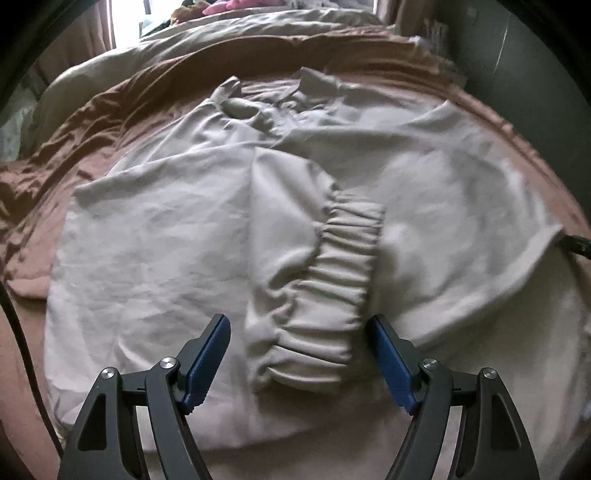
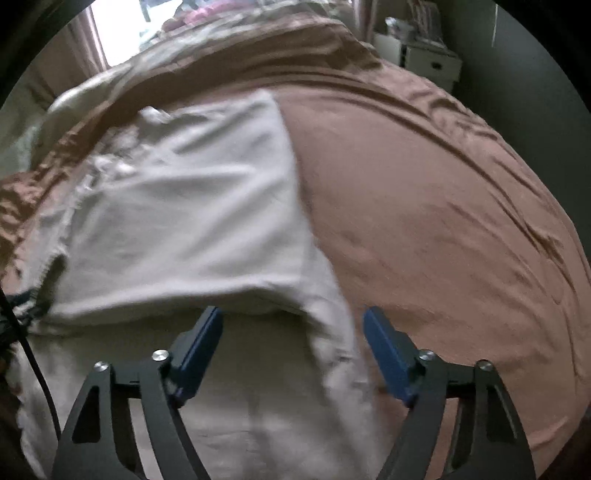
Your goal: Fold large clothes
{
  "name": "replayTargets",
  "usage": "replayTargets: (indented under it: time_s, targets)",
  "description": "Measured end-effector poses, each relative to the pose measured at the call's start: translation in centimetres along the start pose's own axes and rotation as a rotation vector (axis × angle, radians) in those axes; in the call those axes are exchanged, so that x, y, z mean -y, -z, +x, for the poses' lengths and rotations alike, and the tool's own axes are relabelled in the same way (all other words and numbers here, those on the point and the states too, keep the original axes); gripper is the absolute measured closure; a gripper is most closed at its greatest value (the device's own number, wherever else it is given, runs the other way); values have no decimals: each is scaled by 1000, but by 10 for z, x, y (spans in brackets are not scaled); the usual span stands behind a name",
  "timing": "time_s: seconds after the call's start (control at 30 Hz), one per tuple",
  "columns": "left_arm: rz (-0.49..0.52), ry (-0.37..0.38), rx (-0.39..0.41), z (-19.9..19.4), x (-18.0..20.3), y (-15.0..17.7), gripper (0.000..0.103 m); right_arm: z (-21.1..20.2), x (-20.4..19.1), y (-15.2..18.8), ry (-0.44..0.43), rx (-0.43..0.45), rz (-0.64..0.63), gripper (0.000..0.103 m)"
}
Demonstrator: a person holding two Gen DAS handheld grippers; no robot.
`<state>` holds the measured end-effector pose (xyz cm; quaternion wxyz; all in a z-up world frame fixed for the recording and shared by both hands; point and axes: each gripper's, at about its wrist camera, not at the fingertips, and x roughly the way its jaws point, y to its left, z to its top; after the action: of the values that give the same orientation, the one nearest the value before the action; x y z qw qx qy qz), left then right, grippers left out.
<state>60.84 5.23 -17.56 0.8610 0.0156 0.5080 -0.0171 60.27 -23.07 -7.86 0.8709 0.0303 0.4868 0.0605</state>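
white garment (image 1: 155, 236) lies spread on the brown bedspread (image 2: 443, 206), its gathered cuff (image 1: 332, 295) between the gaping left tongs (image 1: 297, 323); right tongs (image 2: 293, 315) gape over its edge, gripping nothing. cream duvet (image 1: 229, 29) behind.

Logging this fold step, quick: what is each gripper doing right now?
Left gripper: open, holding nothing, its fingers astride the elastic cuff.
Right gripper: open, holding nothing, over the white garment.

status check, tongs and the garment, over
Left tongs open over elastic cuff. Right tongs open at white garment edge. Nothing in the way.
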Motion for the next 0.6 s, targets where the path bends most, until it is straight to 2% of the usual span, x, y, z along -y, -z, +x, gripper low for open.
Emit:
replayTargets:
  time_s: [0.03,0.1,0.17,0.2,0.3,0.33,0.43,0.5,0.6]
  targets:
    - [6,-23,6,1,-3,0,25,4,1,-1,7,-10,1,30]
    - [-1,-61,22,-1,-12,0,27,11,5,-1,24,-21,9,41]
    - [-14,-97,33,-2,-21,-1,43,12,9,-3,20,-3,31,43]
    - [-39,-115,33,-4,-31,0,48,12,10,-5,22,1,38,45]
    - [-123,-111,46,-9,-55,1,67,17,9,-8,20,7,55,46]
    - [-143,-112,42,-11,-62,1,77,19,7,-9,22,10,55,46]
    - [-191,-37,31,-13,-76,4,84,23,10,-8,27,16,55,46]
    - [-213,0,22,-16,-83,9,85,23,16,-6,24,21,61,46]
    - [-229,3,0,-17,-89,16,83,22,21,-4,24,21,71,46]
